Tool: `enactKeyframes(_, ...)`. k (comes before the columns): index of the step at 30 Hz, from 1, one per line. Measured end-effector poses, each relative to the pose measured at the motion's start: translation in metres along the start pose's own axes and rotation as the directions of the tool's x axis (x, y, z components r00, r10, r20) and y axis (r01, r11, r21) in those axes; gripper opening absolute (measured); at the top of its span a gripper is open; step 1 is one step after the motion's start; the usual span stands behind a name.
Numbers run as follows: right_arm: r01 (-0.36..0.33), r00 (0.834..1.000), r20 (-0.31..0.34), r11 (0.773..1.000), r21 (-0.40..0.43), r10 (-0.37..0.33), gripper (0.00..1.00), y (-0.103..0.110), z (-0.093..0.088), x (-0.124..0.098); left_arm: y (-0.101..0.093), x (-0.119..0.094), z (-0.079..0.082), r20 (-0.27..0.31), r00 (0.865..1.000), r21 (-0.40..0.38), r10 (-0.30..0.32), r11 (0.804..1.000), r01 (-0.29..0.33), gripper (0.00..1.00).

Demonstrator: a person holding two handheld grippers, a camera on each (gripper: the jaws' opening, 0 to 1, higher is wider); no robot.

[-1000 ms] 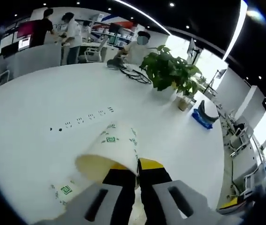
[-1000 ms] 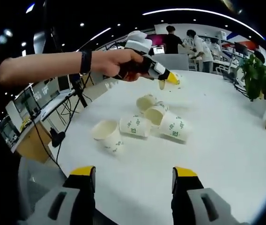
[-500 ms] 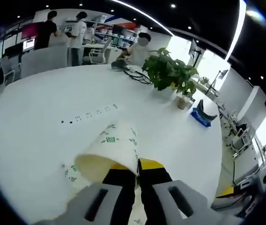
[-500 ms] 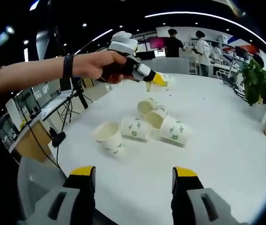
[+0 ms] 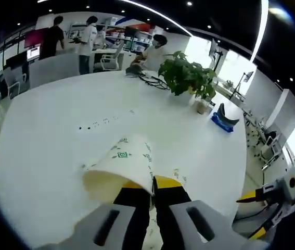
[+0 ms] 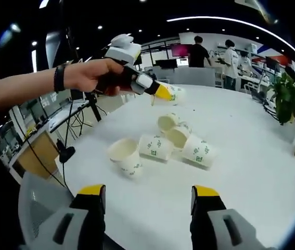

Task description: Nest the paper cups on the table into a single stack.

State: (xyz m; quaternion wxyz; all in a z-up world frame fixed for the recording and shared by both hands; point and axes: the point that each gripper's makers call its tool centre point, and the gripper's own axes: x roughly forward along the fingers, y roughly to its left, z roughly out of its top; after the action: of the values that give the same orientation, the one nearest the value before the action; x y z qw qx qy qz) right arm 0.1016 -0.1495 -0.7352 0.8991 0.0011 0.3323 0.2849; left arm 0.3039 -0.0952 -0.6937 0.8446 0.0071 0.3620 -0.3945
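Note:
In the left gripper view my left gripper (image 5: 153,183) is shut on the rim of a white paper cup with green marks (image 5: 122,165), held above the white table (image 5: 59,151). The right gripper view shows that same left gripper (image 6: 159,92) with its cup (image 6: 174,92) raised over the table, a person's hand (image 6: 87,75) around it. Below it several white cups lie on their sides in a cluster: one at the left (image 6: 125,155), one in the middle (image 6: 155,146), one at the right (image 6: 198,150), another behind (image 6: 167,122). My right gripper (image 6: 148,195) is open, near the table's front edge, with nothing between its jaws.
A potted plant (image 5: 188,78) and a blue object (image 5: 224,120) stand on the far side of the table. People (image 5: 87,36) stand at desks beyond it. A chair (image 6: 48,219) sits by the near table edge. A tripod and cables (image 6: 82,107) stand to the left.
The left gripper with its cup has moved left and a little lower in the right gripper view. The lying cups have not moved. The right gripper stays open.

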Motion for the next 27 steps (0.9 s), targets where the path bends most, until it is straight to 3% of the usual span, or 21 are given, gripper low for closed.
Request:
enactKeyframes(3,-0.003,1.0,-0.005,1.0,-0.002,0.003,0.66,0.0,0.001,0.003,-0.005,-0.014,-0.01,-0.011,1.0,0.014,0.004,1.0,-0.004,0.0)
enactKeyframes(17,-0.004,1.0,0.011,1.0,-0.002,0.004,0.66,-0.001,0.013,0.006,-0.005,-0.036,-0.012,-0.033,0.999,0.095,0.001,0.995,0.002,0.0)
enactKeyframes(20,-0.01,1.0,0.008,1.0,-0.006,0.01,0.66,0.0,0.012,0.008,-0.011,-0.048,-0.018,-0.055,0.999,0.131,-0.001,0.991,0.008,0.0)
enactKeyframes(27,-0.022,1.0,0.0,1.0,-0.013,0.022,0.66,0.003,0.012,0.01,-0.005,-0.054,-0.034,-0.116,0.993,0.176,-0.008,0.984,0.028,0.0)
